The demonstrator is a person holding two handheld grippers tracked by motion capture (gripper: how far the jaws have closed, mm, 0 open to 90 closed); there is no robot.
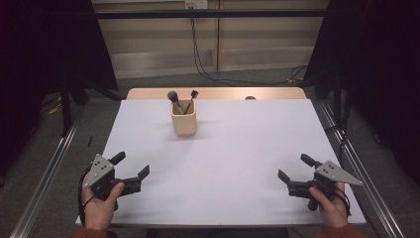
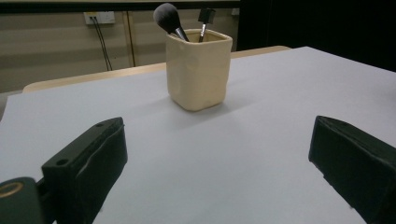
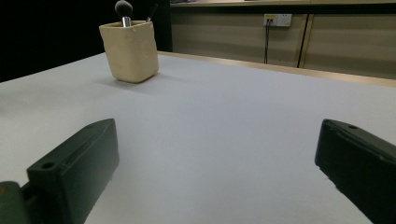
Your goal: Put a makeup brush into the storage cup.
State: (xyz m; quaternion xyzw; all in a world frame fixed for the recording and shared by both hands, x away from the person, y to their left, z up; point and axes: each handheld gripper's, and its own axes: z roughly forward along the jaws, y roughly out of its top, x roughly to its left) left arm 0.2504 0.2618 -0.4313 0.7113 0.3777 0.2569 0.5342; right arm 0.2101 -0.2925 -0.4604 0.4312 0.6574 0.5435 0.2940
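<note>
A cream cup [image 1: 184, 119] stands upright on the far left-centre of the table [image 1: 237, 148], holding a round brush [image 1: 174, 97] and a flat brush [image 1: 192, 95]. The left gripper [image 1: 132, 165] rests at the near left, the right gripper [image 1: 292, 168] at the near right, both well apart from the cup. Each one's fingers are spread wide, grasping nothing.
</note>
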